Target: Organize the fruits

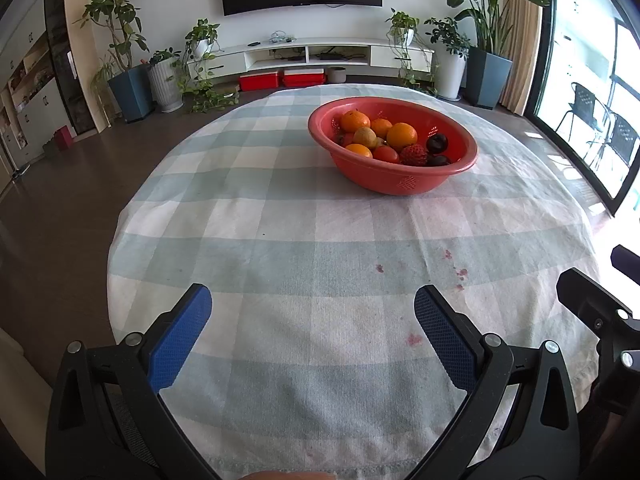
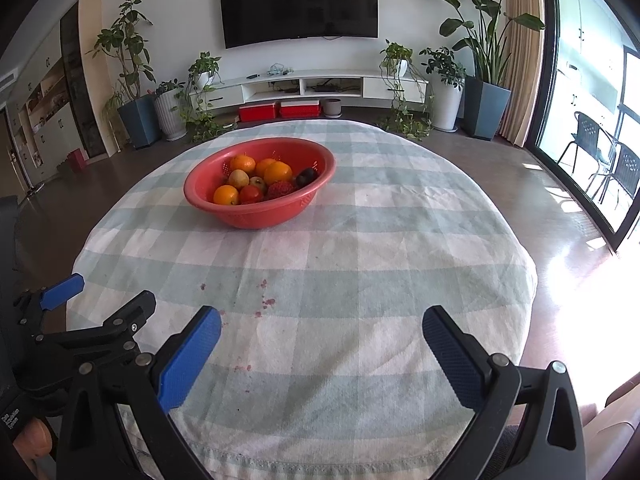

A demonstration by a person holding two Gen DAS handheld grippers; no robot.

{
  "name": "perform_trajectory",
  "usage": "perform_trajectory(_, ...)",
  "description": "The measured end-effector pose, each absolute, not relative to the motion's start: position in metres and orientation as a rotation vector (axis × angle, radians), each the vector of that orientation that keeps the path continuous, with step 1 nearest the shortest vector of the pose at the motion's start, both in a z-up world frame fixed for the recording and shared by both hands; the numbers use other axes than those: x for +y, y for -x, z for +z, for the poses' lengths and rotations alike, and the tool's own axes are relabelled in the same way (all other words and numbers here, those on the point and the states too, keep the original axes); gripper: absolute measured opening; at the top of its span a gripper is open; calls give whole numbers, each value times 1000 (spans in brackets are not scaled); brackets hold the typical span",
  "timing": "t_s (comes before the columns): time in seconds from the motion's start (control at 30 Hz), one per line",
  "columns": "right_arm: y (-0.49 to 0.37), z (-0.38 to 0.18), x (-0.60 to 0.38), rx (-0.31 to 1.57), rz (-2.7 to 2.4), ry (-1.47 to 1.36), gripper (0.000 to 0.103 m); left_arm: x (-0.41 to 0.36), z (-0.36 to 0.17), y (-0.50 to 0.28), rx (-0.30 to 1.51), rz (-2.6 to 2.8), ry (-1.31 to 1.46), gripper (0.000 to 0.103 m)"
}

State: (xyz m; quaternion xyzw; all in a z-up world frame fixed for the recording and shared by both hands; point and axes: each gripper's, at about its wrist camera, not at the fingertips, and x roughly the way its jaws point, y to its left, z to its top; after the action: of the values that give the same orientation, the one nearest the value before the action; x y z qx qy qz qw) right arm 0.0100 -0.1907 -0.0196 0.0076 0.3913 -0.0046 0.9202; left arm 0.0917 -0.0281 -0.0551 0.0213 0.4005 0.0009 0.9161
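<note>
Holding both claws spread wide and empty, we hover over the near edge of the table. The left gripper (image 1: 312,312) shows its blue pads (image 1: 180,336) far apart at the bottom of its frame with only cloth between them; the right gripper (image 2: 320,336) stands released the same way, nothing between its fingers.

Moving outward, the checked tablecloth (image 1: 280,216) carries small reddish stains (image 1: 460,272) just ahead of the left claw, lower right of centre. Beyond that bare stretch sits the red colander bowl (image 1: 394,184), upper right of centre in the left view and upper left of centre in the right view, well apart from both claws. In it lie the fruits: oranges (image 1: 401,135), a yellowish pear-like fruit (image 1: 365,137), a tomato-like red fruit (image 1: 386,155), a bumpy red lychee-like fruit (image 1: 413,155) and dark plums (image 1: 437,143), all heaped and touching.

We judge the risks as these. The fruits are round and piled, so lifting one may let its neighbours roll. The soft ones could bruise or burst under a hard squeeze, and the stains hint at that. The bowl looks light, so a finger catching its rim could tip or slide it on the loose cloth. With both claws side by side, they could also collide on a shared reach.
</note>
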Motion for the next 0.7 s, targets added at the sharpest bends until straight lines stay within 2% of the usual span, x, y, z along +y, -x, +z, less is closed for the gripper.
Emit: perform_trajectory(0.7,-8,-22,-193,810,-19,-15,103,-25,-57,-90,821,11,-44,103)
